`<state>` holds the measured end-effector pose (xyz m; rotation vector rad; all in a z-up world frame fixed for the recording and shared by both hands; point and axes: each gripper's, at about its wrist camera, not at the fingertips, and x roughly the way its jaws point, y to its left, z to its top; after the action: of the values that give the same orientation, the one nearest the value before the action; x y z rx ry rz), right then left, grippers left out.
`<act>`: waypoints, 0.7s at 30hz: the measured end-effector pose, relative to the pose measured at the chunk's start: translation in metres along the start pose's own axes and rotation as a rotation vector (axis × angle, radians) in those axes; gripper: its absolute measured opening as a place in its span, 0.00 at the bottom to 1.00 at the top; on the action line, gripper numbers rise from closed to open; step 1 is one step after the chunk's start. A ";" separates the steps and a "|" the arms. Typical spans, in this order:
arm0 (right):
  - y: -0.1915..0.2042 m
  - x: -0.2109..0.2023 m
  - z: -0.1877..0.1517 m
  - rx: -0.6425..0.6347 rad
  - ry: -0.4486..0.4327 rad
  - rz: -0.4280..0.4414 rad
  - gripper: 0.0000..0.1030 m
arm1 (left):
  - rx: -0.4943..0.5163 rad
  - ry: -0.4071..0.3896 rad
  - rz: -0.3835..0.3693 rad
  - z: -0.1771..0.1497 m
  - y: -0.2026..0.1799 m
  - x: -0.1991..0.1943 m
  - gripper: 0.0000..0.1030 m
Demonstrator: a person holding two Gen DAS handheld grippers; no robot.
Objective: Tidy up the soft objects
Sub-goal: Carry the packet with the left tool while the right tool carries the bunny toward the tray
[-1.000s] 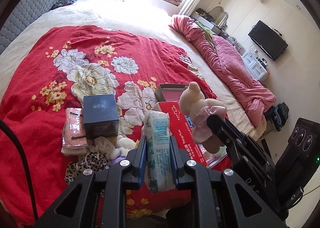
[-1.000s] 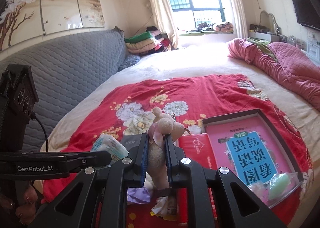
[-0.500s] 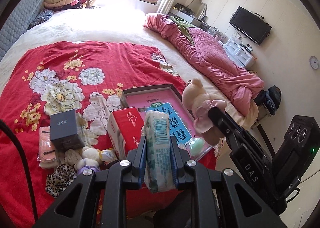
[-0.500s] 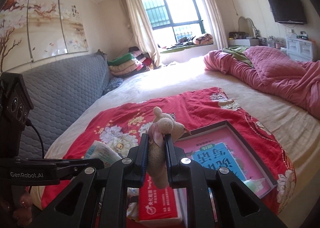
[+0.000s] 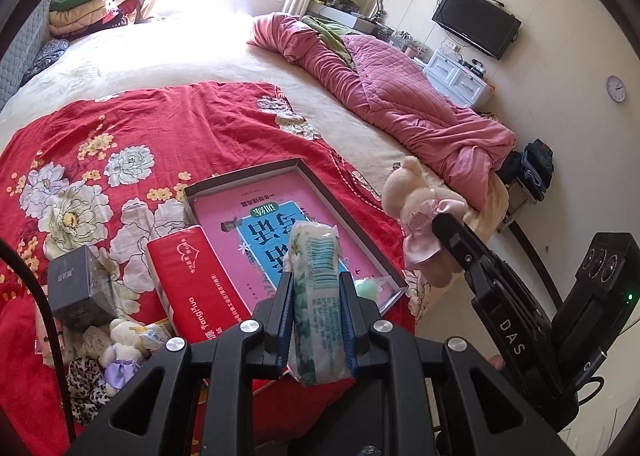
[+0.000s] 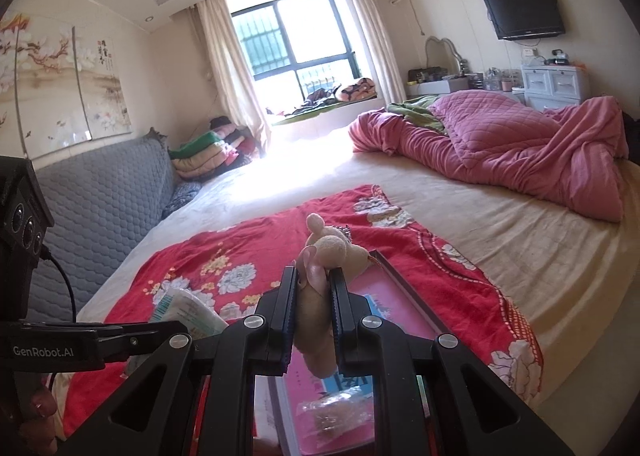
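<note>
My left gripper (image 5: pixel 315 284) is shut on a white and green tissue packet (image 5: pixel 316 296), held upright above the front corner of a shallow pink tray (image 5: pixel 224 186). My right gripper (image 6: pixel 313 284) is shut on a beige plush bear (image 6: pixel 328 248) with a pink bow; the same bear (image 5: pixel 416 208) shows at the right in the left wrist view, beyond the tray's right side. The tissue packet (image 6: pixel 188 308) also shows at lower left in the right wrist view. The tray (image 6: pixel 404 288) lies on a red floral blanket (image 5: pixel 120 128).
A red tissue pack (image 5: pixel 192 280) lies left of the tray, with a dark box (image 5: pixel 76 284), small plush toys (image 5: pixel 120 340) and a leopard-print cloth (image 5: pixel 84 380) beside it. A green item (image 5: pixel 368 290) sits in the tray's corner. A pink quilt (image 5: pixel 400 96) lies on the bed's far side.
Both grippers have swung to the right with their loads, from above the pile of items to over the pink tray. Both grips are unchanged.
</note>
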<state>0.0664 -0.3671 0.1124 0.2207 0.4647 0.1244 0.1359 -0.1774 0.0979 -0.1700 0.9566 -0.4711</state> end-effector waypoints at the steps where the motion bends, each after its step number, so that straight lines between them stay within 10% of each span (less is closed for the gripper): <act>1: -0.003 0.000 0.000 0.000 0.000 -0.008 0.15 | 0.000 0.005 0.003 0.001 -0.001 0.005 0.21; 21: -0.070 0.034 -0.030 -0.014 0.089 -0.181 0.15 | 0.054 0.133 0.072 -0.003 -0.009 0.094 0.21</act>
<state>0.0880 -0.4235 0.0554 0.1586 0.5700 -0.0393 0.1759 -0.2283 0.0294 -0.0555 1.0755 -0.4456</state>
